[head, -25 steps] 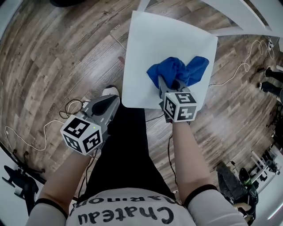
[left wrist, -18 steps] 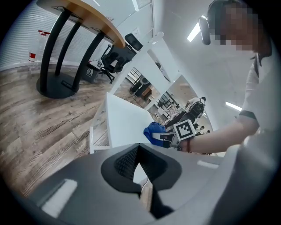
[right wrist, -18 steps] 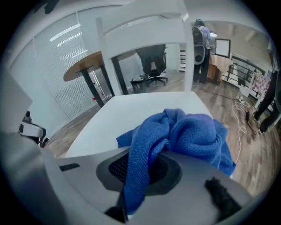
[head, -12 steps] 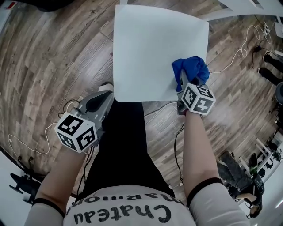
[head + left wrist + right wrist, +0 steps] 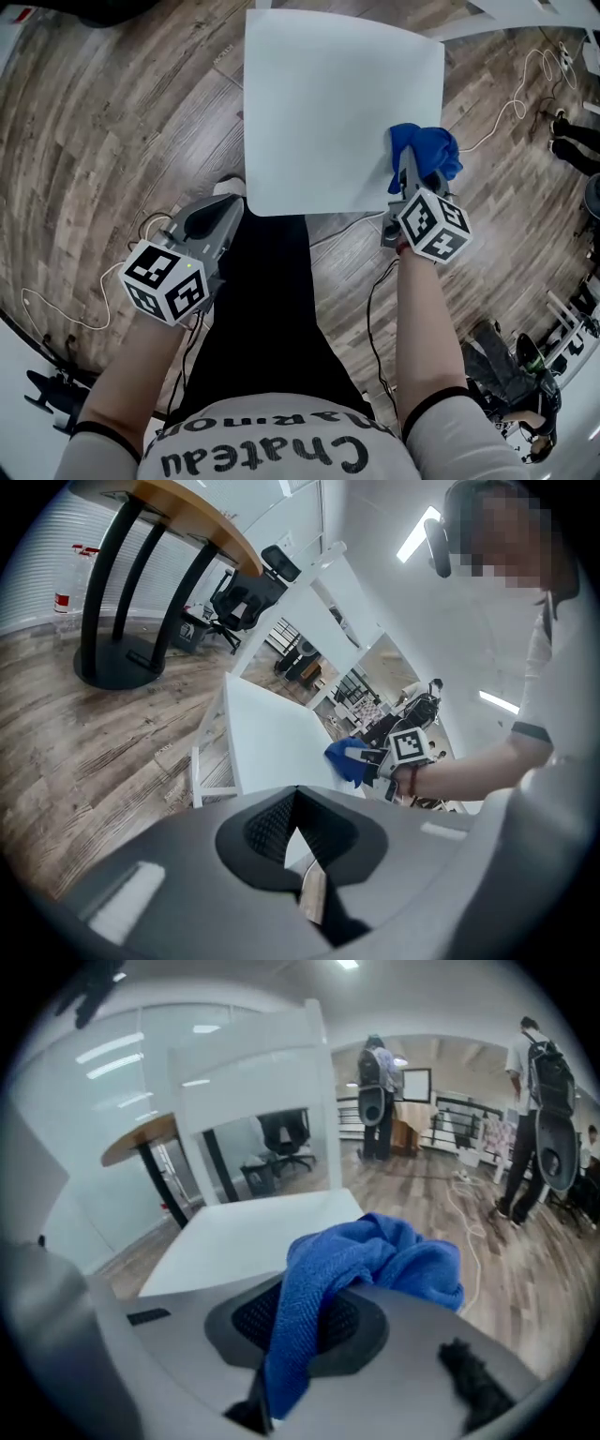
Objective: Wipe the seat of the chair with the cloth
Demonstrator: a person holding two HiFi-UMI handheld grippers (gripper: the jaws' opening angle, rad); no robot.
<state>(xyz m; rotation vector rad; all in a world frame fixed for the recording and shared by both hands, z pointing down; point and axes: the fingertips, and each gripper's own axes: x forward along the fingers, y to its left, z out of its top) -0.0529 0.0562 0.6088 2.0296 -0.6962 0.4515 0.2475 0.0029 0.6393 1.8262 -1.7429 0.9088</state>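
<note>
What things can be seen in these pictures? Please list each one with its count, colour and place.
chair seat: 1, white, ahead of the person
cloth: 1, blue, at the seat's right edge
floor: 1, brown wood pattern, all around
desk: 1, wooden top, black legs, upper left of the left gripper view
bystanders: at least 2, background of the right gripper view
left hand-held gripper: 1, grey, shut, empty, by the left leg
right hand-held gripper: 1, grey, shut on the cloth
</note>
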